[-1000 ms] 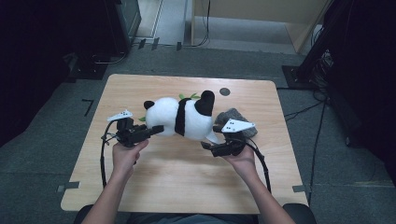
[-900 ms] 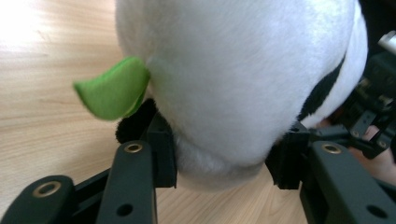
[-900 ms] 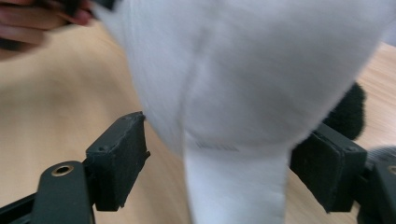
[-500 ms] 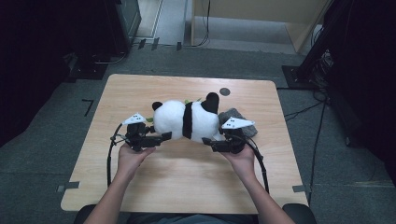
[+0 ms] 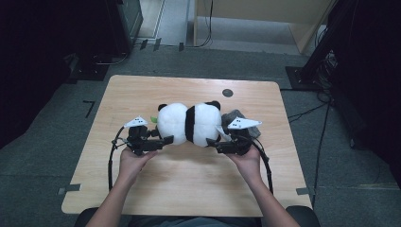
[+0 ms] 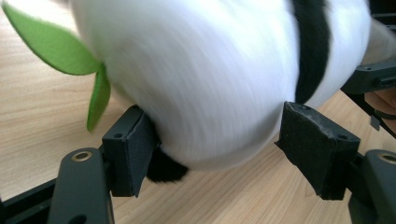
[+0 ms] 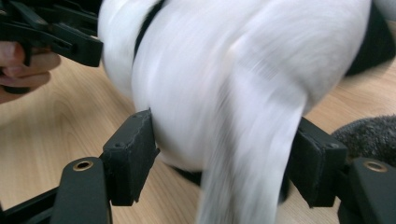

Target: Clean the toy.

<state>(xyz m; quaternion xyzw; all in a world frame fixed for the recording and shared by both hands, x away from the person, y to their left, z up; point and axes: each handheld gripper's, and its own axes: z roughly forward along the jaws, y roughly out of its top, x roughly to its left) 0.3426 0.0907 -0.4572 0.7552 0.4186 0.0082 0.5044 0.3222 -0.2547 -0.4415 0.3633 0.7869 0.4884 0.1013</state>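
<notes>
Both hand-held grippers work at the middle of the desk (image 5: 142, 198), one at each end of a stuffed panda (image 5: 189, 124) that lies on its side across the wood. Bare desk stretches in front of the person's hands down to the near edge, and more lies free behind the toy up to the far edge, where a small dark round spot (image 5: 227, 92) sits. A grey fuzzy thing (image 5: 235, 116) lies just beside the panda's right end, behind the right hand-held gripper (image 5: 213, 142). Floor surrounds the desk on every side.

The left hand-held gripper (image 5: 166, 140) points toward the toy's left end; in the left gripper view its jaws have just been opening and stand wide around the white belly (image 6: 196, 84), the left pad against the fur by a black patch, the right pad close to or just grazing it. A green felt leaf (image 6: 60, 51) sticks out nearby. The right one's jaws have also just been opening a little, wide around the blurred white body (image 7: 210, 93), and I cannot tell whether its pads press on the fur
</notes>
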